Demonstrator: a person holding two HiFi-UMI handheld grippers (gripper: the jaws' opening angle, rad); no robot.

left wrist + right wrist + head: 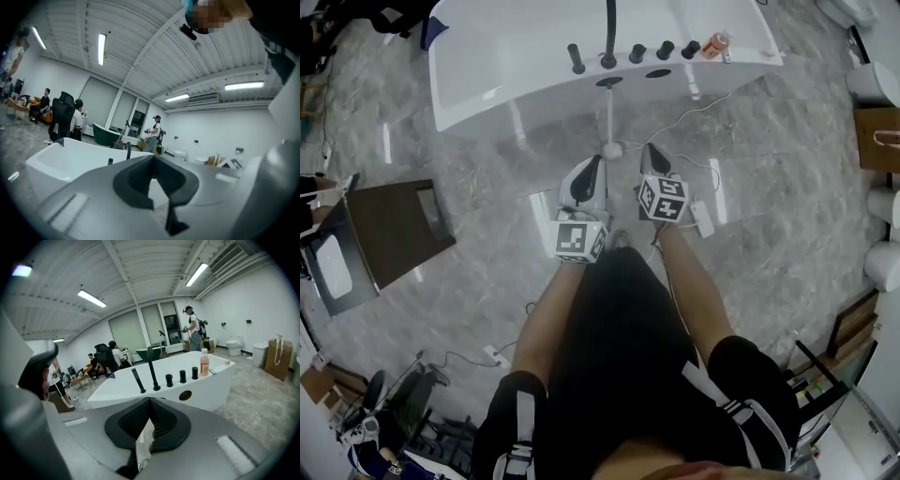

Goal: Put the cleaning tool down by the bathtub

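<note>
The cleaning tool (pixel 609 117) is a slim white stick with a rounded end nearest me and a dark head against the wall of the white bathtub (pixel 487 56). It rests on the grey marble floor with neither gripper touching it. My left gripper (pixel 592 165) and right gripper (pixel 651 152) hover above the floor on either side of its near end, both pointing toward the tub. Each has its dark pads meeting at the tip and holds nothing. In the left gripper view the tub (pixel 70 159) lies beyond the left gripper (pixel 153 158). In the right gripper view the tub (pixel 117 385) lies beyond the right gripper (pixel 150 401).
A black faucet (pixel 609 37) and knobs stand on the tub deck with an orange bottle (pixel 716 45) beside them. A white power strip (pixel 703 217) and cables lie on the floor right of my hands. A dark stand (pixel 389 230) sits left; toilets (pixel 881 84) line the right edge.
</note>
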